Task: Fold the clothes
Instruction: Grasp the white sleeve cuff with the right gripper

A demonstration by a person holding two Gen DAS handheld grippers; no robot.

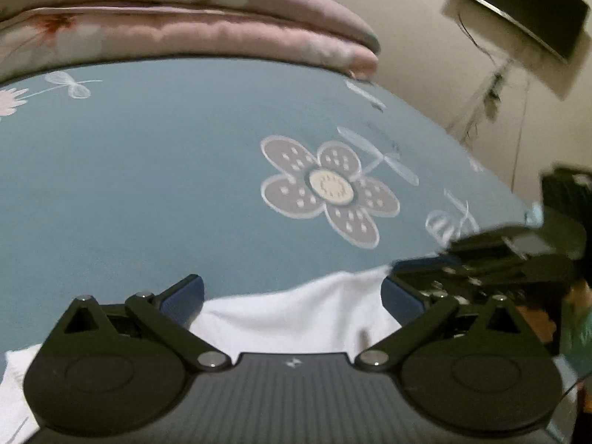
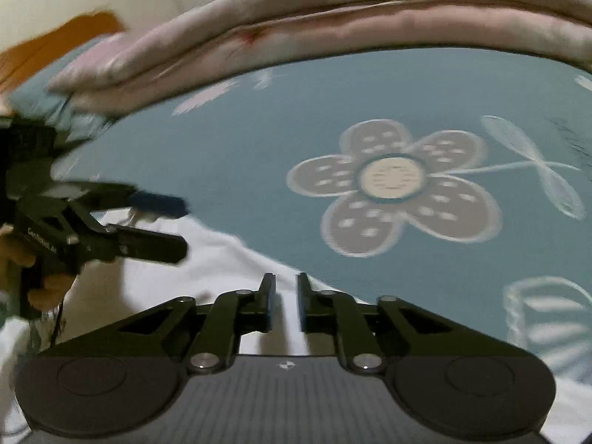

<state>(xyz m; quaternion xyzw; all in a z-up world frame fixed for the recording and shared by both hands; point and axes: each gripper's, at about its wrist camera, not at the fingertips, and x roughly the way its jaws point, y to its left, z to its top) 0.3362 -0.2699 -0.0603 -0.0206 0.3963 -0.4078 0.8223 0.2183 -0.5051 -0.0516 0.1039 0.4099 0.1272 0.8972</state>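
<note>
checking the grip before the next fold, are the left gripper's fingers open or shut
Open. The left gripper's blue-padded fingers stand wide apart over the white garment, with nothing pinched between them.

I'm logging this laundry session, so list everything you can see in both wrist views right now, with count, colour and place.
white garment: one, white, lying on the bed under both grippers
bedsheet: one, blue with grey and white flower prints, covering the bed
quilt: one, pink floral, folded at the far edge of the bed
dark flat panel: one, black, on the pale wall, cables hanging below
left gripper: one, black with blue pads, fingers wide apart over the garment
right gripper: one, black, fingers with a narrow empty gap
hand: one, holding the left gripper's handle
</note>
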